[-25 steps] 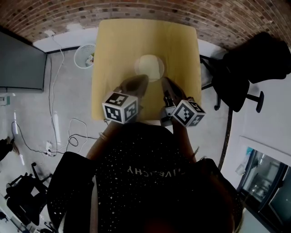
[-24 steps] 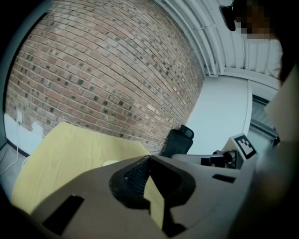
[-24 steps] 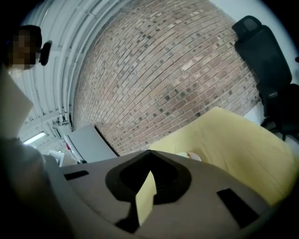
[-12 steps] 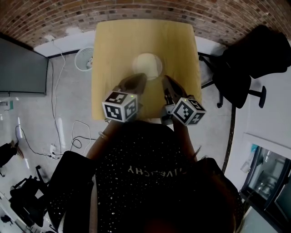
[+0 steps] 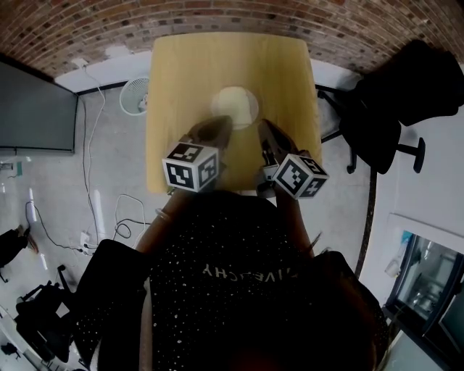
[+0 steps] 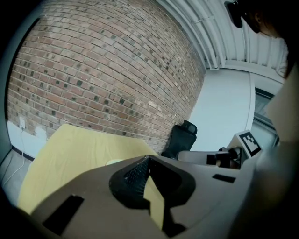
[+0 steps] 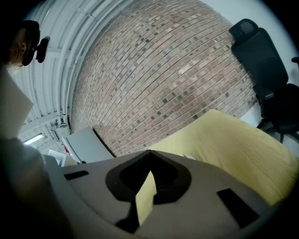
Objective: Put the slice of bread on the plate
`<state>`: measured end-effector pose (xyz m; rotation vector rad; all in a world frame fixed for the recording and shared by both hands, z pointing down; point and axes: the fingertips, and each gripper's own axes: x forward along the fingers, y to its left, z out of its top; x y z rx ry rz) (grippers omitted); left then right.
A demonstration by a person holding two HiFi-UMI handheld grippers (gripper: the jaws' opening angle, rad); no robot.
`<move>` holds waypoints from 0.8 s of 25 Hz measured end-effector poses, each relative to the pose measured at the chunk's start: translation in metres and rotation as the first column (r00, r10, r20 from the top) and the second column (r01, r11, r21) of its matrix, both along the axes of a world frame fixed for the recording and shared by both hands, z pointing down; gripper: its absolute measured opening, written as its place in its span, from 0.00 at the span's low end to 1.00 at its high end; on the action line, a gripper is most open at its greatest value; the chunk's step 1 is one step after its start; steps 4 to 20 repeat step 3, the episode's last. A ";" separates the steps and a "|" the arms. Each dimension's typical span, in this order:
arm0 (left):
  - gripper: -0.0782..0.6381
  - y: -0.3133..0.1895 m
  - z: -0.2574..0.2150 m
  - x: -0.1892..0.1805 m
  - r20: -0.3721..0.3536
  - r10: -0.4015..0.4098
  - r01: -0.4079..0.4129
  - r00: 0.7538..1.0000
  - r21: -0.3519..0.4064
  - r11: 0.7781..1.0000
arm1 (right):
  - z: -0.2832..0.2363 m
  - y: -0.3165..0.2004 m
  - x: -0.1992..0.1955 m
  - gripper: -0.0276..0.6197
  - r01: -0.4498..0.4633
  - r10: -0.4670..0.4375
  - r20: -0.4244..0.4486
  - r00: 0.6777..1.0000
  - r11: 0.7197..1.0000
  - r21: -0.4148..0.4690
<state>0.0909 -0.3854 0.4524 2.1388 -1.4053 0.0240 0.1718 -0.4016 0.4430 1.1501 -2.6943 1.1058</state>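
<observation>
A pale round plate (image 5: 234, 106) lies in the middle of the yellow table (image 5: 181, 72). From above I cannot make out a slice of bread apart from the plate. My left gripper (image 5: 223, 122) hovers just short of the plate's near left edge, jaws closed tip to tip and empty. My right gripper (image 5: 262, 127) is at the plate's near right, also shut with nothing in it. In the left gripper view a pale sliver of the plate (image 6: 114, 162) peeks over the closed left gripper (image 6: 148, 158). The right gripper view has the closed right gripper (image 7: 149, 152) meeting at a point.
A black office chair (image 5: 406, 94) stands right of the table. A white round basket (image 5: 135, 93) sits on the floor at the left, with cables (image 5: 109, 210) and a dark screen (image 5: 36, 101). A brick wall (image 5: 232, 14) runs behind the table's far edge.
</observation>
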 end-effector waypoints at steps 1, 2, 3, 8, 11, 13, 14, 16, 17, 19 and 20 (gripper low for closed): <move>0.12 -0.001 0.001 -0.001 0.001 -0.004 0.004 1.000 -0.004 1.000 | 0.000 -0.001 0.001 0.06 -0.001 0.001 0.000 1.000 1.000 0.000; 0.12 -0.001 0.001 -0.003 0.002 -0.008 0.008 1.000 -0.007 1.000 | 0.000 -0.002 0.001 0.06 -0.003 0.003 0.000 1.000 1.000 0.000; 0.12 -0.002 0.002 -0.004 0.003 -0.012 0.012 1.000 -0.010 1.000 | 0.000 -0.004 0.002 0.06 -0.005 0.005 -0.001 1.000 1.000 0.000; 0.12 -0.002 0.002 -0.004 0.003 -0.012 0.012 1.000 -0.010 1.000 | 0.000 -0.004 0.002 0.06 -0.005 0.005 -0.001 1.000 1.000 0.000; 0.12 -0.002 0.002 -0.004 0.003 -0.012 0.012 1.000 -0.010 1.000 | 0.000 -0.004 0.002 0.06 -0.005 0.005 -0.001 1.000 1.000 0.000; 0.12 -0.002 0.002 -0.004 0.003 -0.012 0.012 1.000 -0.010 1.000 | 0.000 -0.004 0.002 0.06 -0.005 0.005 -0.001 1.000 1.000 0.000; 0.12 -0.002 0.002 -0.004 0.003 -0.012 0.012 1.000 -0.010 1.000 | 0.000 -0.004 0.002 0.06 -0.005 0.005 -0.001 1.000 1.000 0.000; 0.12 -0.002 0.002 -0.004 0.003 -0.012 0.012 1.000 -0.010 1.000 | 0.000 -0.004 0.002 0.06 -0.005 0.005 -0.001 1.000 1.000 0.000; 0.12 -0.002 0.002 -0.004 0.003 -0.012 0.012 1.000 -0.010 1.000 | 0.000 -0.004 0.002 0.06 -0.005 0.005 -0.001 1.000 1.000 0.000; 0.12 -0.002 0.002 -0.004 0.003 -0.012 0.012 1.000 -0.010 1.000 | 0.000 -0.004 0.002 0.06 -0.005 0.005 -0.001 1.000 1.000 0.000; 0.12 -0.002 0.002 -0.004 0.003 -0.012 0.012 1.000 -0.010 1.000 | 0.000 -0.004 0.002 0.06 -0.005 0.005 -0.001 1.000 1.000 0.000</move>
